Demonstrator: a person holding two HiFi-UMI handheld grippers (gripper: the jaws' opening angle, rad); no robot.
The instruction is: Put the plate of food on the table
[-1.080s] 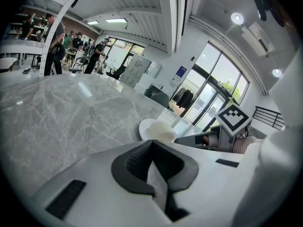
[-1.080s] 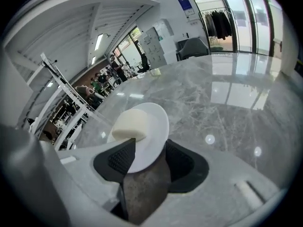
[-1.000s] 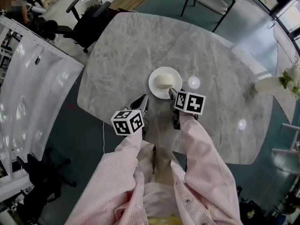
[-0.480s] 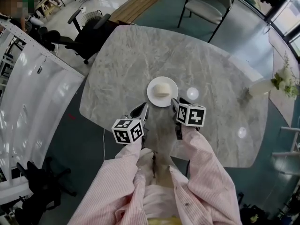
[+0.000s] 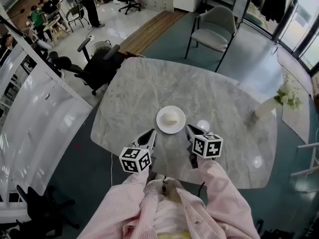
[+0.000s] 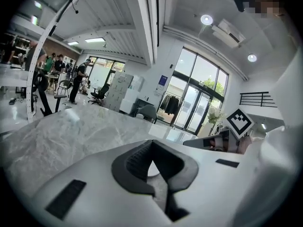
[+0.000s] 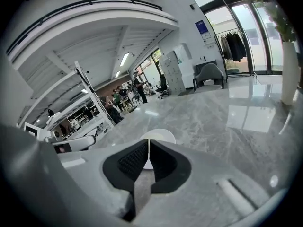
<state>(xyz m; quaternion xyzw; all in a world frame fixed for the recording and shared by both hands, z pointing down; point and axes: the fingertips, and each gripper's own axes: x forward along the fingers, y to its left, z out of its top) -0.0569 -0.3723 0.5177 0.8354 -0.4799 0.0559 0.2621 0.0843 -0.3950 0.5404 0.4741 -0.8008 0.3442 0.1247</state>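
The plate (image 5: 171,119) sits flat on the marble table (image 5: 214,91), a little toward its near edge, with a pale lump of food (image 5: 171,117) in the middle (what kind I cannot tell). Both grippers are just near of it and clear of its rim. The left gripper (image 5: 151,133) is to the plate's near left, its jaws closed tip to tip with nothing between them. The right gripper (image 5: 189,129) is to the near right. Its jaws are closing, only a thin slit is left between the pads, and they hold nothing. In the right gripper view the plate shows just beyond the tips. A grey chair (image 5: 212,31) stands at the table's far side, and a white vase of flowers (image 5: 271,102) stands at its right edge.
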